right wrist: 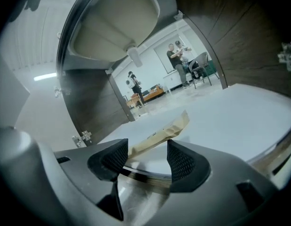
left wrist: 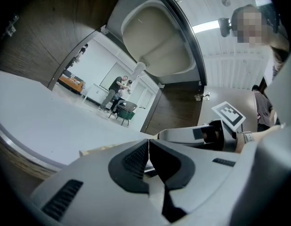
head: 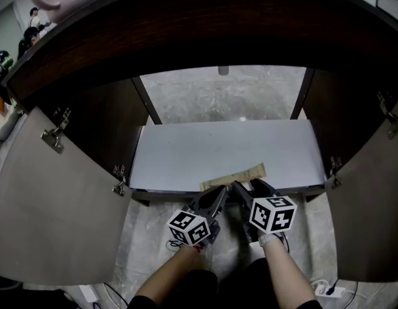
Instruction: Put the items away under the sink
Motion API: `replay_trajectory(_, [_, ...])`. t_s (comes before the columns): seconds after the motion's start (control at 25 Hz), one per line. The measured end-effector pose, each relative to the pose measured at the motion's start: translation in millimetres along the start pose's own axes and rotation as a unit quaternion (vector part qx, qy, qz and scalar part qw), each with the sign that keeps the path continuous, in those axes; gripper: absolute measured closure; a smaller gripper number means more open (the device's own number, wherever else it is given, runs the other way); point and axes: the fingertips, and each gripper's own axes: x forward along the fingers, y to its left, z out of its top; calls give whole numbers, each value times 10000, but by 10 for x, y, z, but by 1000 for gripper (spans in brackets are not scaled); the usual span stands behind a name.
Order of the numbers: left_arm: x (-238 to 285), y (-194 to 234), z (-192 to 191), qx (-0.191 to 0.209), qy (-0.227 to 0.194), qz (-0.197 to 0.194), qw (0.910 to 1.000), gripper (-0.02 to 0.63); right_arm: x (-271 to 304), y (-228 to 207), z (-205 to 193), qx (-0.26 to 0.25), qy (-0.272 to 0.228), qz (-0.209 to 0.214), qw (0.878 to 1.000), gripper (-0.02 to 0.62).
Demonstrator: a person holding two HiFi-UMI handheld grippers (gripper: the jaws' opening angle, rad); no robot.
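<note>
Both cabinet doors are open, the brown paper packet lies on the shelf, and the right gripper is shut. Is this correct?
One point is wrong: the right gripper is open, as the right gripper view shows. The doors are open and the paper packet lies on the shelf.

— What carries the things here?

— A pale grey bench [head: 218, 150], smooth and flat, the floor of the open cupboard.

— What lies on it?

— One flat tan paper packet [head: 234, 176]. It rests slantwise at the bench's front edge, near the middle, with its nearer end right at the lip.
</note>
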Motion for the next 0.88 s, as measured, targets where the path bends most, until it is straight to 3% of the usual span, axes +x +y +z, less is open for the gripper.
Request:
replay_trajectory(0.12, [-7, -7, 5, 3, -17, 29, 10000, 595, -22, -103, 42, -703, 110, -450, 9965, 353])
replay_trajectory(0.28, [-20, -70, 6, -1, -27, -39, 10000, 595, -31, -256, 106, -1549, 229, -1016, 9824, 346])
replay_trajectory(0.64, [-69, -145, 56, -10, -73, -121, 9999, 595, -76, -608, 77, -2185, 524, -1684, 9598, 315])
replay_trajectory(0.88, [-65, -216, 65, 64, -109, -201, 9997, 595, -164, -518, 273, -1887, 7, -1451, 9713, 314])
